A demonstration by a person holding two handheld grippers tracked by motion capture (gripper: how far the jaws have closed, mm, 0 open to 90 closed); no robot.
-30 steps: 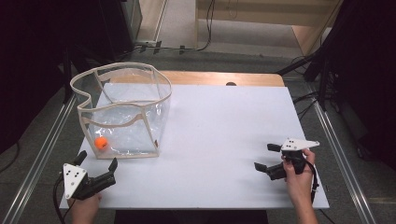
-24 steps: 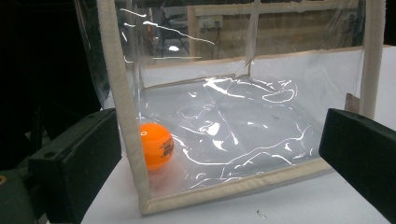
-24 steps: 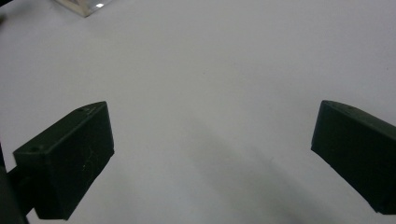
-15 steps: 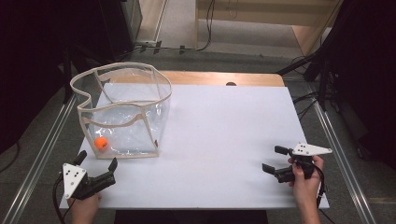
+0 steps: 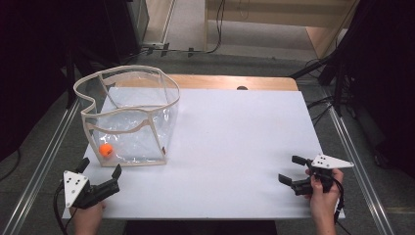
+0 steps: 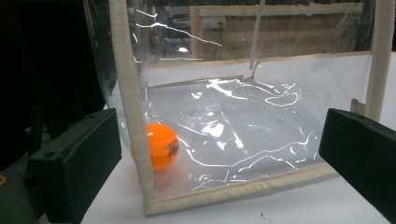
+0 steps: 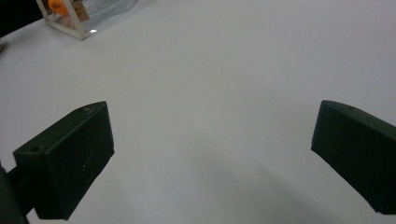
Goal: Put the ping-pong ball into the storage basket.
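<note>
Jaws, L: spread wide, nothing between them; in left gripper view the two black blocks frame the bag's near face
Jaws, R: spread wide too, nothing held; bare white surface between them in right gripper view
L gripper (image 5: 99, 172): near-left corner of table, held in left hand (image 5: 87, 215), pointing at the bag, just short of its near bottom edge, not touching
R gripper (image 5: 293, 170): near-right part of table, held in right hand (image 5: 323, 193), jaws aimed left across the table, well apart from bag
Clear bag (image 5: 128, 117): transparent plastic w/ cream fabric trim, standing upright on far-left part of table, top open, rim wavy; in left gripper view (image 6: 252, 116) near-left vertical trim strip and bottom seam sit close in front of the jaws; plastic creased, w/ glare
Orange ball (image 5: 105, 150): inside bag, on its floor, at near-left corner; in left gripper view (image 6: 159, 145) right behind the vertical trim strip, partly covered by it, dark print on its side, too small to read; in right gripper view (image 7: 55, 5) a sliver of orange at top-left edge, far off
Table (image 5: 235, 147): white top, wood strip along far edge
Cables: one trailing from each gripper toward near edge
Contact: neither gripper touching bag or ball
</note>
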